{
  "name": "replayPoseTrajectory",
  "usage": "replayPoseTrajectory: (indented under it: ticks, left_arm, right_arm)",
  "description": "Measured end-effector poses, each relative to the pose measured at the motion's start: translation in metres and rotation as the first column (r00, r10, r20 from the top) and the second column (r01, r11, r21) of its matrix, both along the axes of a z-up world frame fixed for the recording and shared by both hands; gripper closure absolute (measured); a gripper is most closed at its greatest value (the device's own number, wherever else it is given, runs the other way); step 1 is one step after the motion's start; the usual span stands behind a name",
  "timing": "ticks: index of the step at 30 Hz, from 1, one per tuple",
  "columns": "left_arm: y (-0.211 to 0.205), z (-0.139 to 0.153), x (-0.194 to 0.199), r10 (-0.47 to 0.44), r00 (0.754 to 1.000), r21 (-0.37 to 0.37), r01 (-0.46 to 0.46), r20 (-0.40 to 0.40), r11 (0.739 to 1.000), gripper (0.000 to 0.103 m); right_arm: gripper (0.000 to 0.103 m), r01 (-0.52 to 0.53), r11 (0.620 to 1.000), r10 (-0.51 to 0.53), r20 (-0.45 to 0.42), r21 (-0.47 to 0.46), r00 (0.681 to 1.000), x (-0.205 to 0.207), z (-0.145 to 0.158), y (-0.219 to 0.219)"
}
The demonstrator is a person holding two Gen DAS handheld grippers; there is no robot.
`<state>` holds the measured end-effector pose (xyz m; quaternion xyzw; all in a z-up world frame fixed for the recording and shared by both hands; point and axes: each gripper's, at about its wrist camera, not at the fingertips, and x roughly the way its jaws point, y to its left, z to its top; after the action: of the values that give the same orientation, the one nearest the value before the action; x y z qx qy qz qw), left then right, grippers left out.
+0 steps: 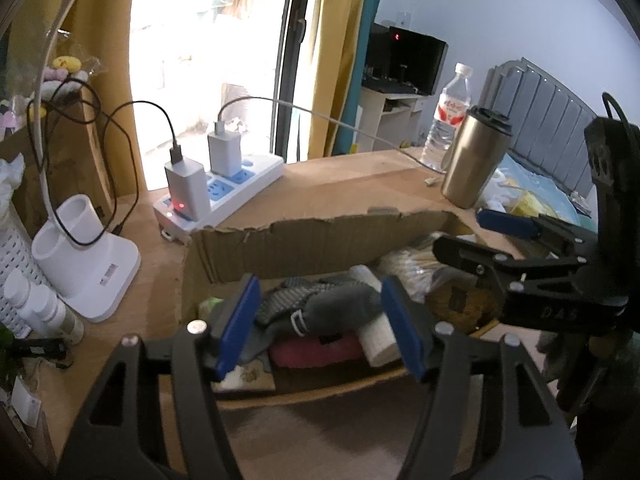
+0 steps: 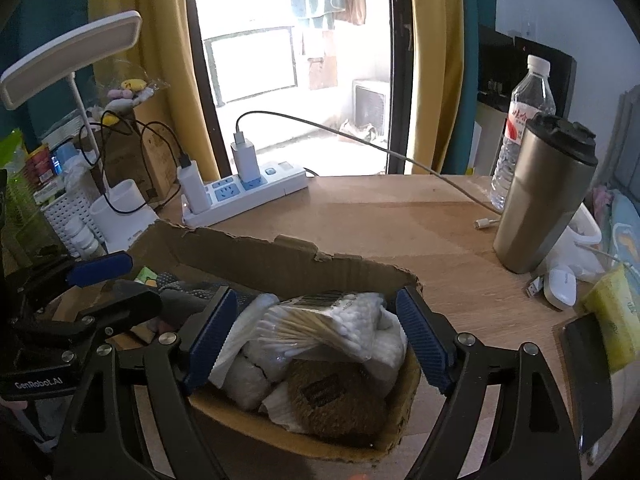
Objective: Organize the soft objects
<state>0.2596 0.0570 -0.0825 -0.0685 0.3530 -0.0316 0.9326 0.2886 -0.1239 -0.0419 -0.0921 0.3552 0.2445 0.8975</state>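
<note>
Presently, left to right:

1. Lamp base [image 1: 86, 256], power strip [image 1: 224, 188]: parked at the desk's left rear, clear of the work.
2. Left gripper [image 1: 320, 328]: jaws spread wide, holding nothing, poised over the box's left half, likely to pick.
3. Cardboard box [image 1: 304, 240]: holds the soft objects; grey glove [image 1: 320, 304] on a pink pad [image 1: 316, 350].
4. Right gripper [image 2: 316, 336]: wide open, empty, straddling the cotton swab pack [image 2: 320, 324] above a brown plush [image 2: 332, 400].
5. Steel tumbler [image 2: 544, 200], water bottle [image 2: 524, 120]: upright, well apart at right.
</note>
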Motion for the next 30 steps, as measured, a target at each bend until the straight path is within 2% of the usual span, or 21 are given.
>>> replayPoseTrajectory:
  ticks: [17,21,30]
  left_arm:
    - [-0.009,0.029,-0.038,0.017,0.997,0.009,-0.018,0.072,1.0,0.037]
    - [-0.012,0.034,-0.047,0.022,0.996,0.014,-0.023,0.09,1.0,0.027]
    - [-0.019,0.048,-0.071,0.033,0.991,0.017,-0.035,0.132,0.999,0.025]
  right_arm:
    - [0.019,-0.013,1.0,0.012,0.052,0.012,0.999,-0.035,0.022,-0.009]
    - [0.019,-0.017,1.0,0.016,0.062,0.014,0.998,-0.044,0.026,-0.01]
    - [0.019,-0.023,0.999,0.021,0.092,0.022,0.996,-0.065,0.036,-0.019]
